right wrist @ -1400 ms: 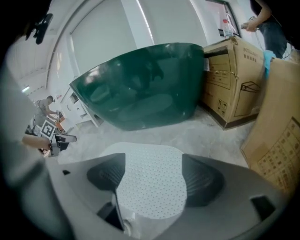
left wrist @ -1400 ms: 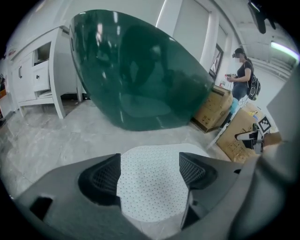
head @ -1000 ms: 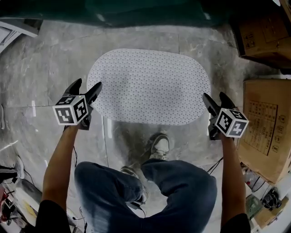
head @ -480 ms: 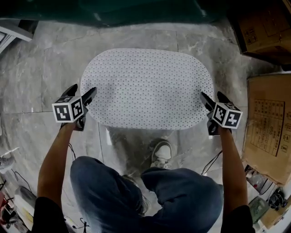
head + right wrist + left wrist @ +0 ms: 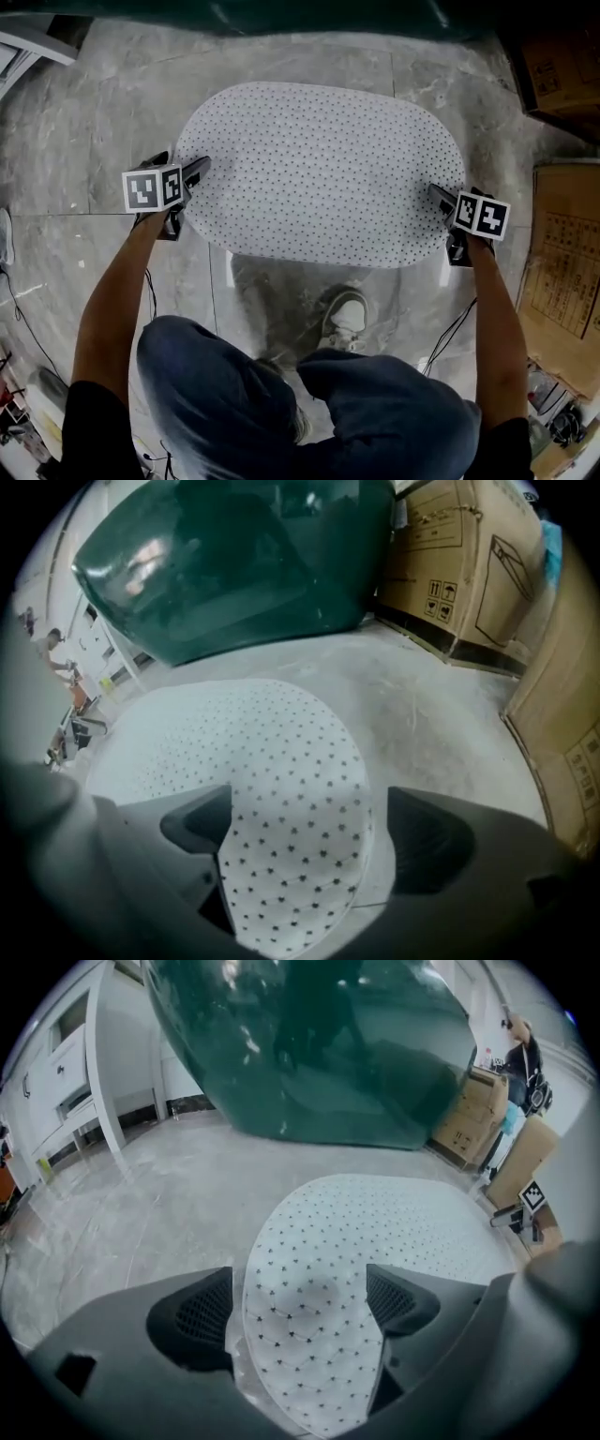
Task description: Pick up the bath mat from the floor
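The bath mat (image 5: 319, 169) lies flat on the floor (image 5: 94, 122), in the middle. Behind it, on the far side, stands a big tub (image 5: 309, 1044). The left gripper (image 5: 192, 173) is at the mat's left end and the right gripper (image 5: 441, 195) is at its right end. Each gripper's jaws are opening, and an end of the mat sits between them. The person's shoe (image 5: 345, 314) is on the floor just in front of the mat. Off to the right stand two boxes, one near (image 5: 562, 253) and one farther back (image 5: 558, 66) beside the tub.
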Motion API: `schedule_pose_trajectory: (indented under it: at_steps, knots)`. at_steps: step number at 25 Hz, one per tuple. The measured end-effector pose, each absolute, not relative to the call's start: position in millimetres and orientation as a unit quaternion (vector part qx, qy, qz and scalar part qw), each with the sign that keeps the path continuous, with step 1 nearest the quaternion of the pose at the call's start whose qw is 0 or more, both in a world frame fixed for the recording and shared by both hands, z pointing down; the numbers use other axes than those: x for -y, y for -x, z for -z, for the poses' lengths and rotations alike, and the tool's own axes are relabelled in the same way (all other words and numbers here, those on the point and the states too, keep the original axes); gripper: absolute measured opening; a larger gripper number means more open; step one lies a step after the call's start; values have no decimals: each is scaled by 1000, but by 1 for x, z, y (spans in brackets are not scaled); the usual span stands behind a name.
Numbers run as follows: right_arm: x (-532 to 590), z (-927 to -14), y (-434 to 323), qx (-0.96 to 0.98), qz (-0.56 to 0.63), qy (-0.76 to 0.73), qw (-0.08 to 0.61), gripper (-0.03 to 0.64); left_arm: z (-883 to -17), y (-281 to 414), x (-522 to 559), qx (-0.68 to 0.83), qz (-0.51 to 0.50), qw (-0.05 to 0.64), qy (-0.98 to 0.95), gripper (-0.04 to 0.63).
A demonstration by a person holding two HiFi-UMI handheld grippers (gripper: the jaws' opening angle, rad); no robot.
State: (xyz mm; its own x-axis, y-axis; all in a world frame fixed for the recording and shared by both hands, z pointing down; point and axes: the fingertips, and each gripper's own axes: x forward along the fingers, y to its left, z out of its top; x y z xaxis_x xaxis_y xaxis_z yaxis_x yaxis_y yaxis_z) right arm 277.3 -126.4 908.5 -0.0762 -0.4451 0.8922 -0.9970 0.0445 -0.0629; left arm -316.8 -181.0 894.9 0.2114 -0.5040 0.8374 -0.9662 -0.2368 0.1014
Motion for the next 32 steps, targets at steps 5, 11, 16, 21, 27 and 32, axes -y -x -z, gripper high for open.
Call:
schedule_pose_trajectory:
  at_steps: [5,11,16,21,27,32]
  knots:
    - [123,-922,-280,614,-403,-567,372,522,-910,322,175,511,-374,338,-696,454]
    - [123,-922,-277,611,-413,-560,378,495,-915,318,176,523,-360,346,-691,402]
    - [122,-921,-275,612,-411,-559,379,466,-912,308,172,519,-354,351,-694,313]
    - [122,-919,-270,614,-414,-554,380,421,-912,303,170,511,-344,366,-698,258]
    - [121,-916,-253,622,-414,-546,378,286,-910,291,169,503,-321,383,-705,168]
    - [120,-913,-233,633,-407,-535,384,142,-906,284,168,496,-331,369,-713,119]
